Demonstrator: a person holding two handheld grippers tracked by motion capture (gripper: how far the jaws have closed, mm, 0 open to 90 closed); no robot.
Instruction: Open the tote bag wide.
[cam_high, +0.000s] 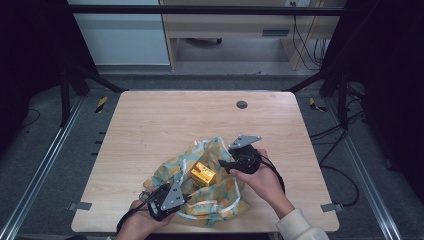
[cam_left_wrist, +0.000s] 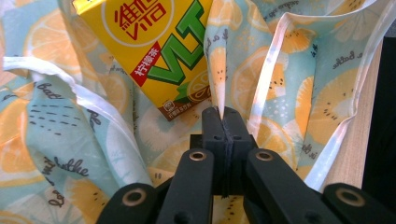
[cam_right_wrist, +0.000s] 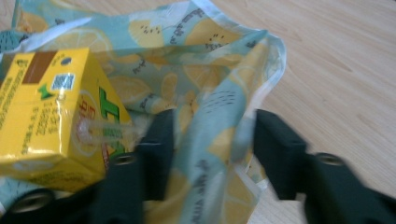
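Nearest the person, the left hand-held gripper (cam_high: 172, 195) has its jaws pressed tight together on a fold of the cloth bag (cam_high: 220, 202). The bag is soft, thin and crumpled, pale blue with lemon pictures and a white edge. Just past it, the yellow drink box (cam_high: 203, 173) sits in the middle of the cloth. It is a smooth, shiny cardboard block with sharp corners. Farther on, the right hand-held gripper (cam_high: 231, 163) has its jaws apart around another cloth fold. It looks like the box is being bagged. Next, the right jaws likely need to close. The wooden desk (cam_high: 150, 120) lies beyond.
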